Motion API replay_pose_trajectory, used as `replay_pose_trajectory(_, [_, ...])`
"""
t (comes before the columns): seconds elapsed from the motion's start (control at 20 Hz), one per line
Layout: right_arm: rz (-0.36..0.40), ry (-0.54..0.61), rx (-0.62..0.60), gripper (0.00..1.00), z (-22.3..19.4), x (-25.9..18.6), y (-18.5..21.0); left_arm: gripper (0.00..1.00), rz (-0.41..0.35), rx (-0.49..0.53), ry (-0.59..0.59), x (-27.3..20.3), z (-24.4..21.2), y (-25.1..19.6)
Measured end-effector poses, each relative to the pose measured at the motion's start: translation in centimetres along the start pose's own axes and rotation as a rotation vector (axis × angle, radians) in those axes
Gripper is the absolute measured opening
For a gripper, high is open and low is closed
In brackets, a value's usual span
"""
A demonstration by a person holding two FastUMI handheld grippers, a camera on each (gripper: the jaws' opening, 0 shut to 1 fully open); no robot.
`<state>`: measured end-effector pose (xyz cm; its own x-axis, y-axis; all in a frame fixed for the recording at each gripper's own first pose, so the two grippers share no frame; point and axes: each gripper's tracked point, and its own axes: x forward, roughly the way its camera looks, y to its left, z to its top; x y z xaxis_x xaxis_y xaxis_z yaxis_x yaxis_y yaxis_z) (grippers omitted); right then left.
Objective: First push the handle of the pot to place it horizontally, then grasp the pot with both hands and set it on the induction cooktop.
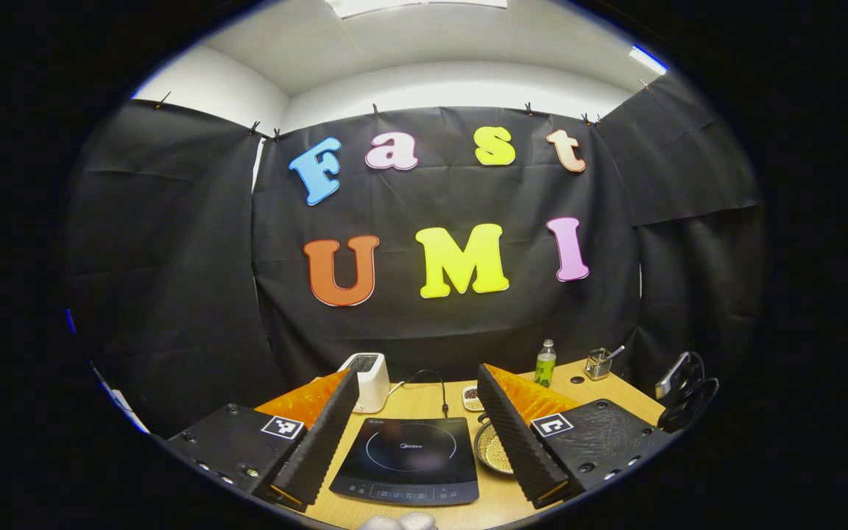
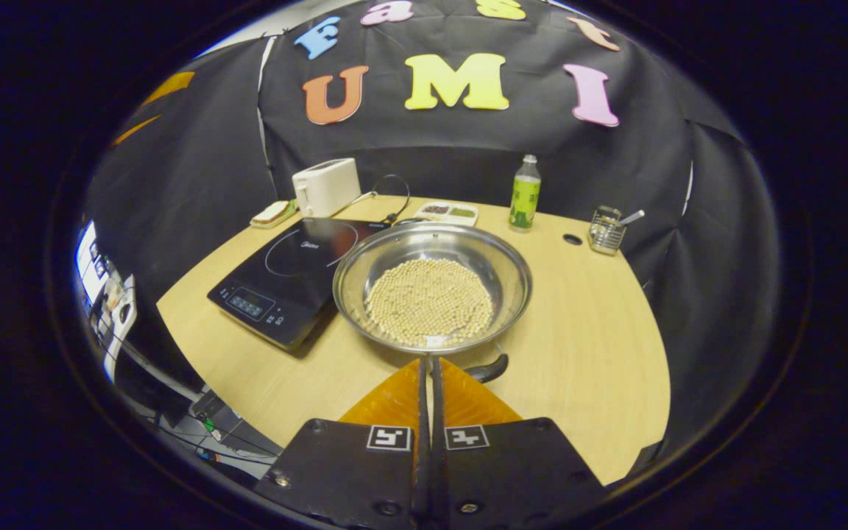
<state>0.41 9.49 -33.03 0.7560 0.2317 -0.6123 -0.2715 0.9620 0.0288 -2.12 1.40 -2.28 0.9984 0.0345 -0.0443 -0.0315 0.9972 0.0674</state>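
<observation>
Left hand-held gripper is released, fingers spread wide, held above the wooden surface with the induction cooktop framed between its fingers; nothing is held. In the left gripper view the pot peeks out just right of the cooktop, mostly hidden behind the right-side finger, pale beads visible inside. Right hand-held gripper is clenched, fingers pressed together with only a thin slit between them and nothing between them, tips right at the near rim of the pot; cannot tell if they touch the rim. In the right gripper view the pot is a shiny steel bowl-shaped pan holding a layer of small pale beads, sitting on the surface, its left edge just beside or slightly over the corner of the cooktop. The pot's dark handle pokes out at the near rim, just right of the closed fingertips, angled toward the right. Behind the pot: white toaster at back left, small tray of food bits, green bottle upright, wire holder with a utensil at back right, a cable hole in the surface near it. A flat item lies left of the toaster.
</observation>
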Motion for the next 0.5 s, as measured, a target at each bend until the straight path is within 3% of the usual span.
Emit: replay_pose_trajectory(0.5, [0.052,0.128,0.029,0.01,-1.7,5.3,2.4,0.96,0.123,0.016,0.055,-2.3,-1.5,3.1])
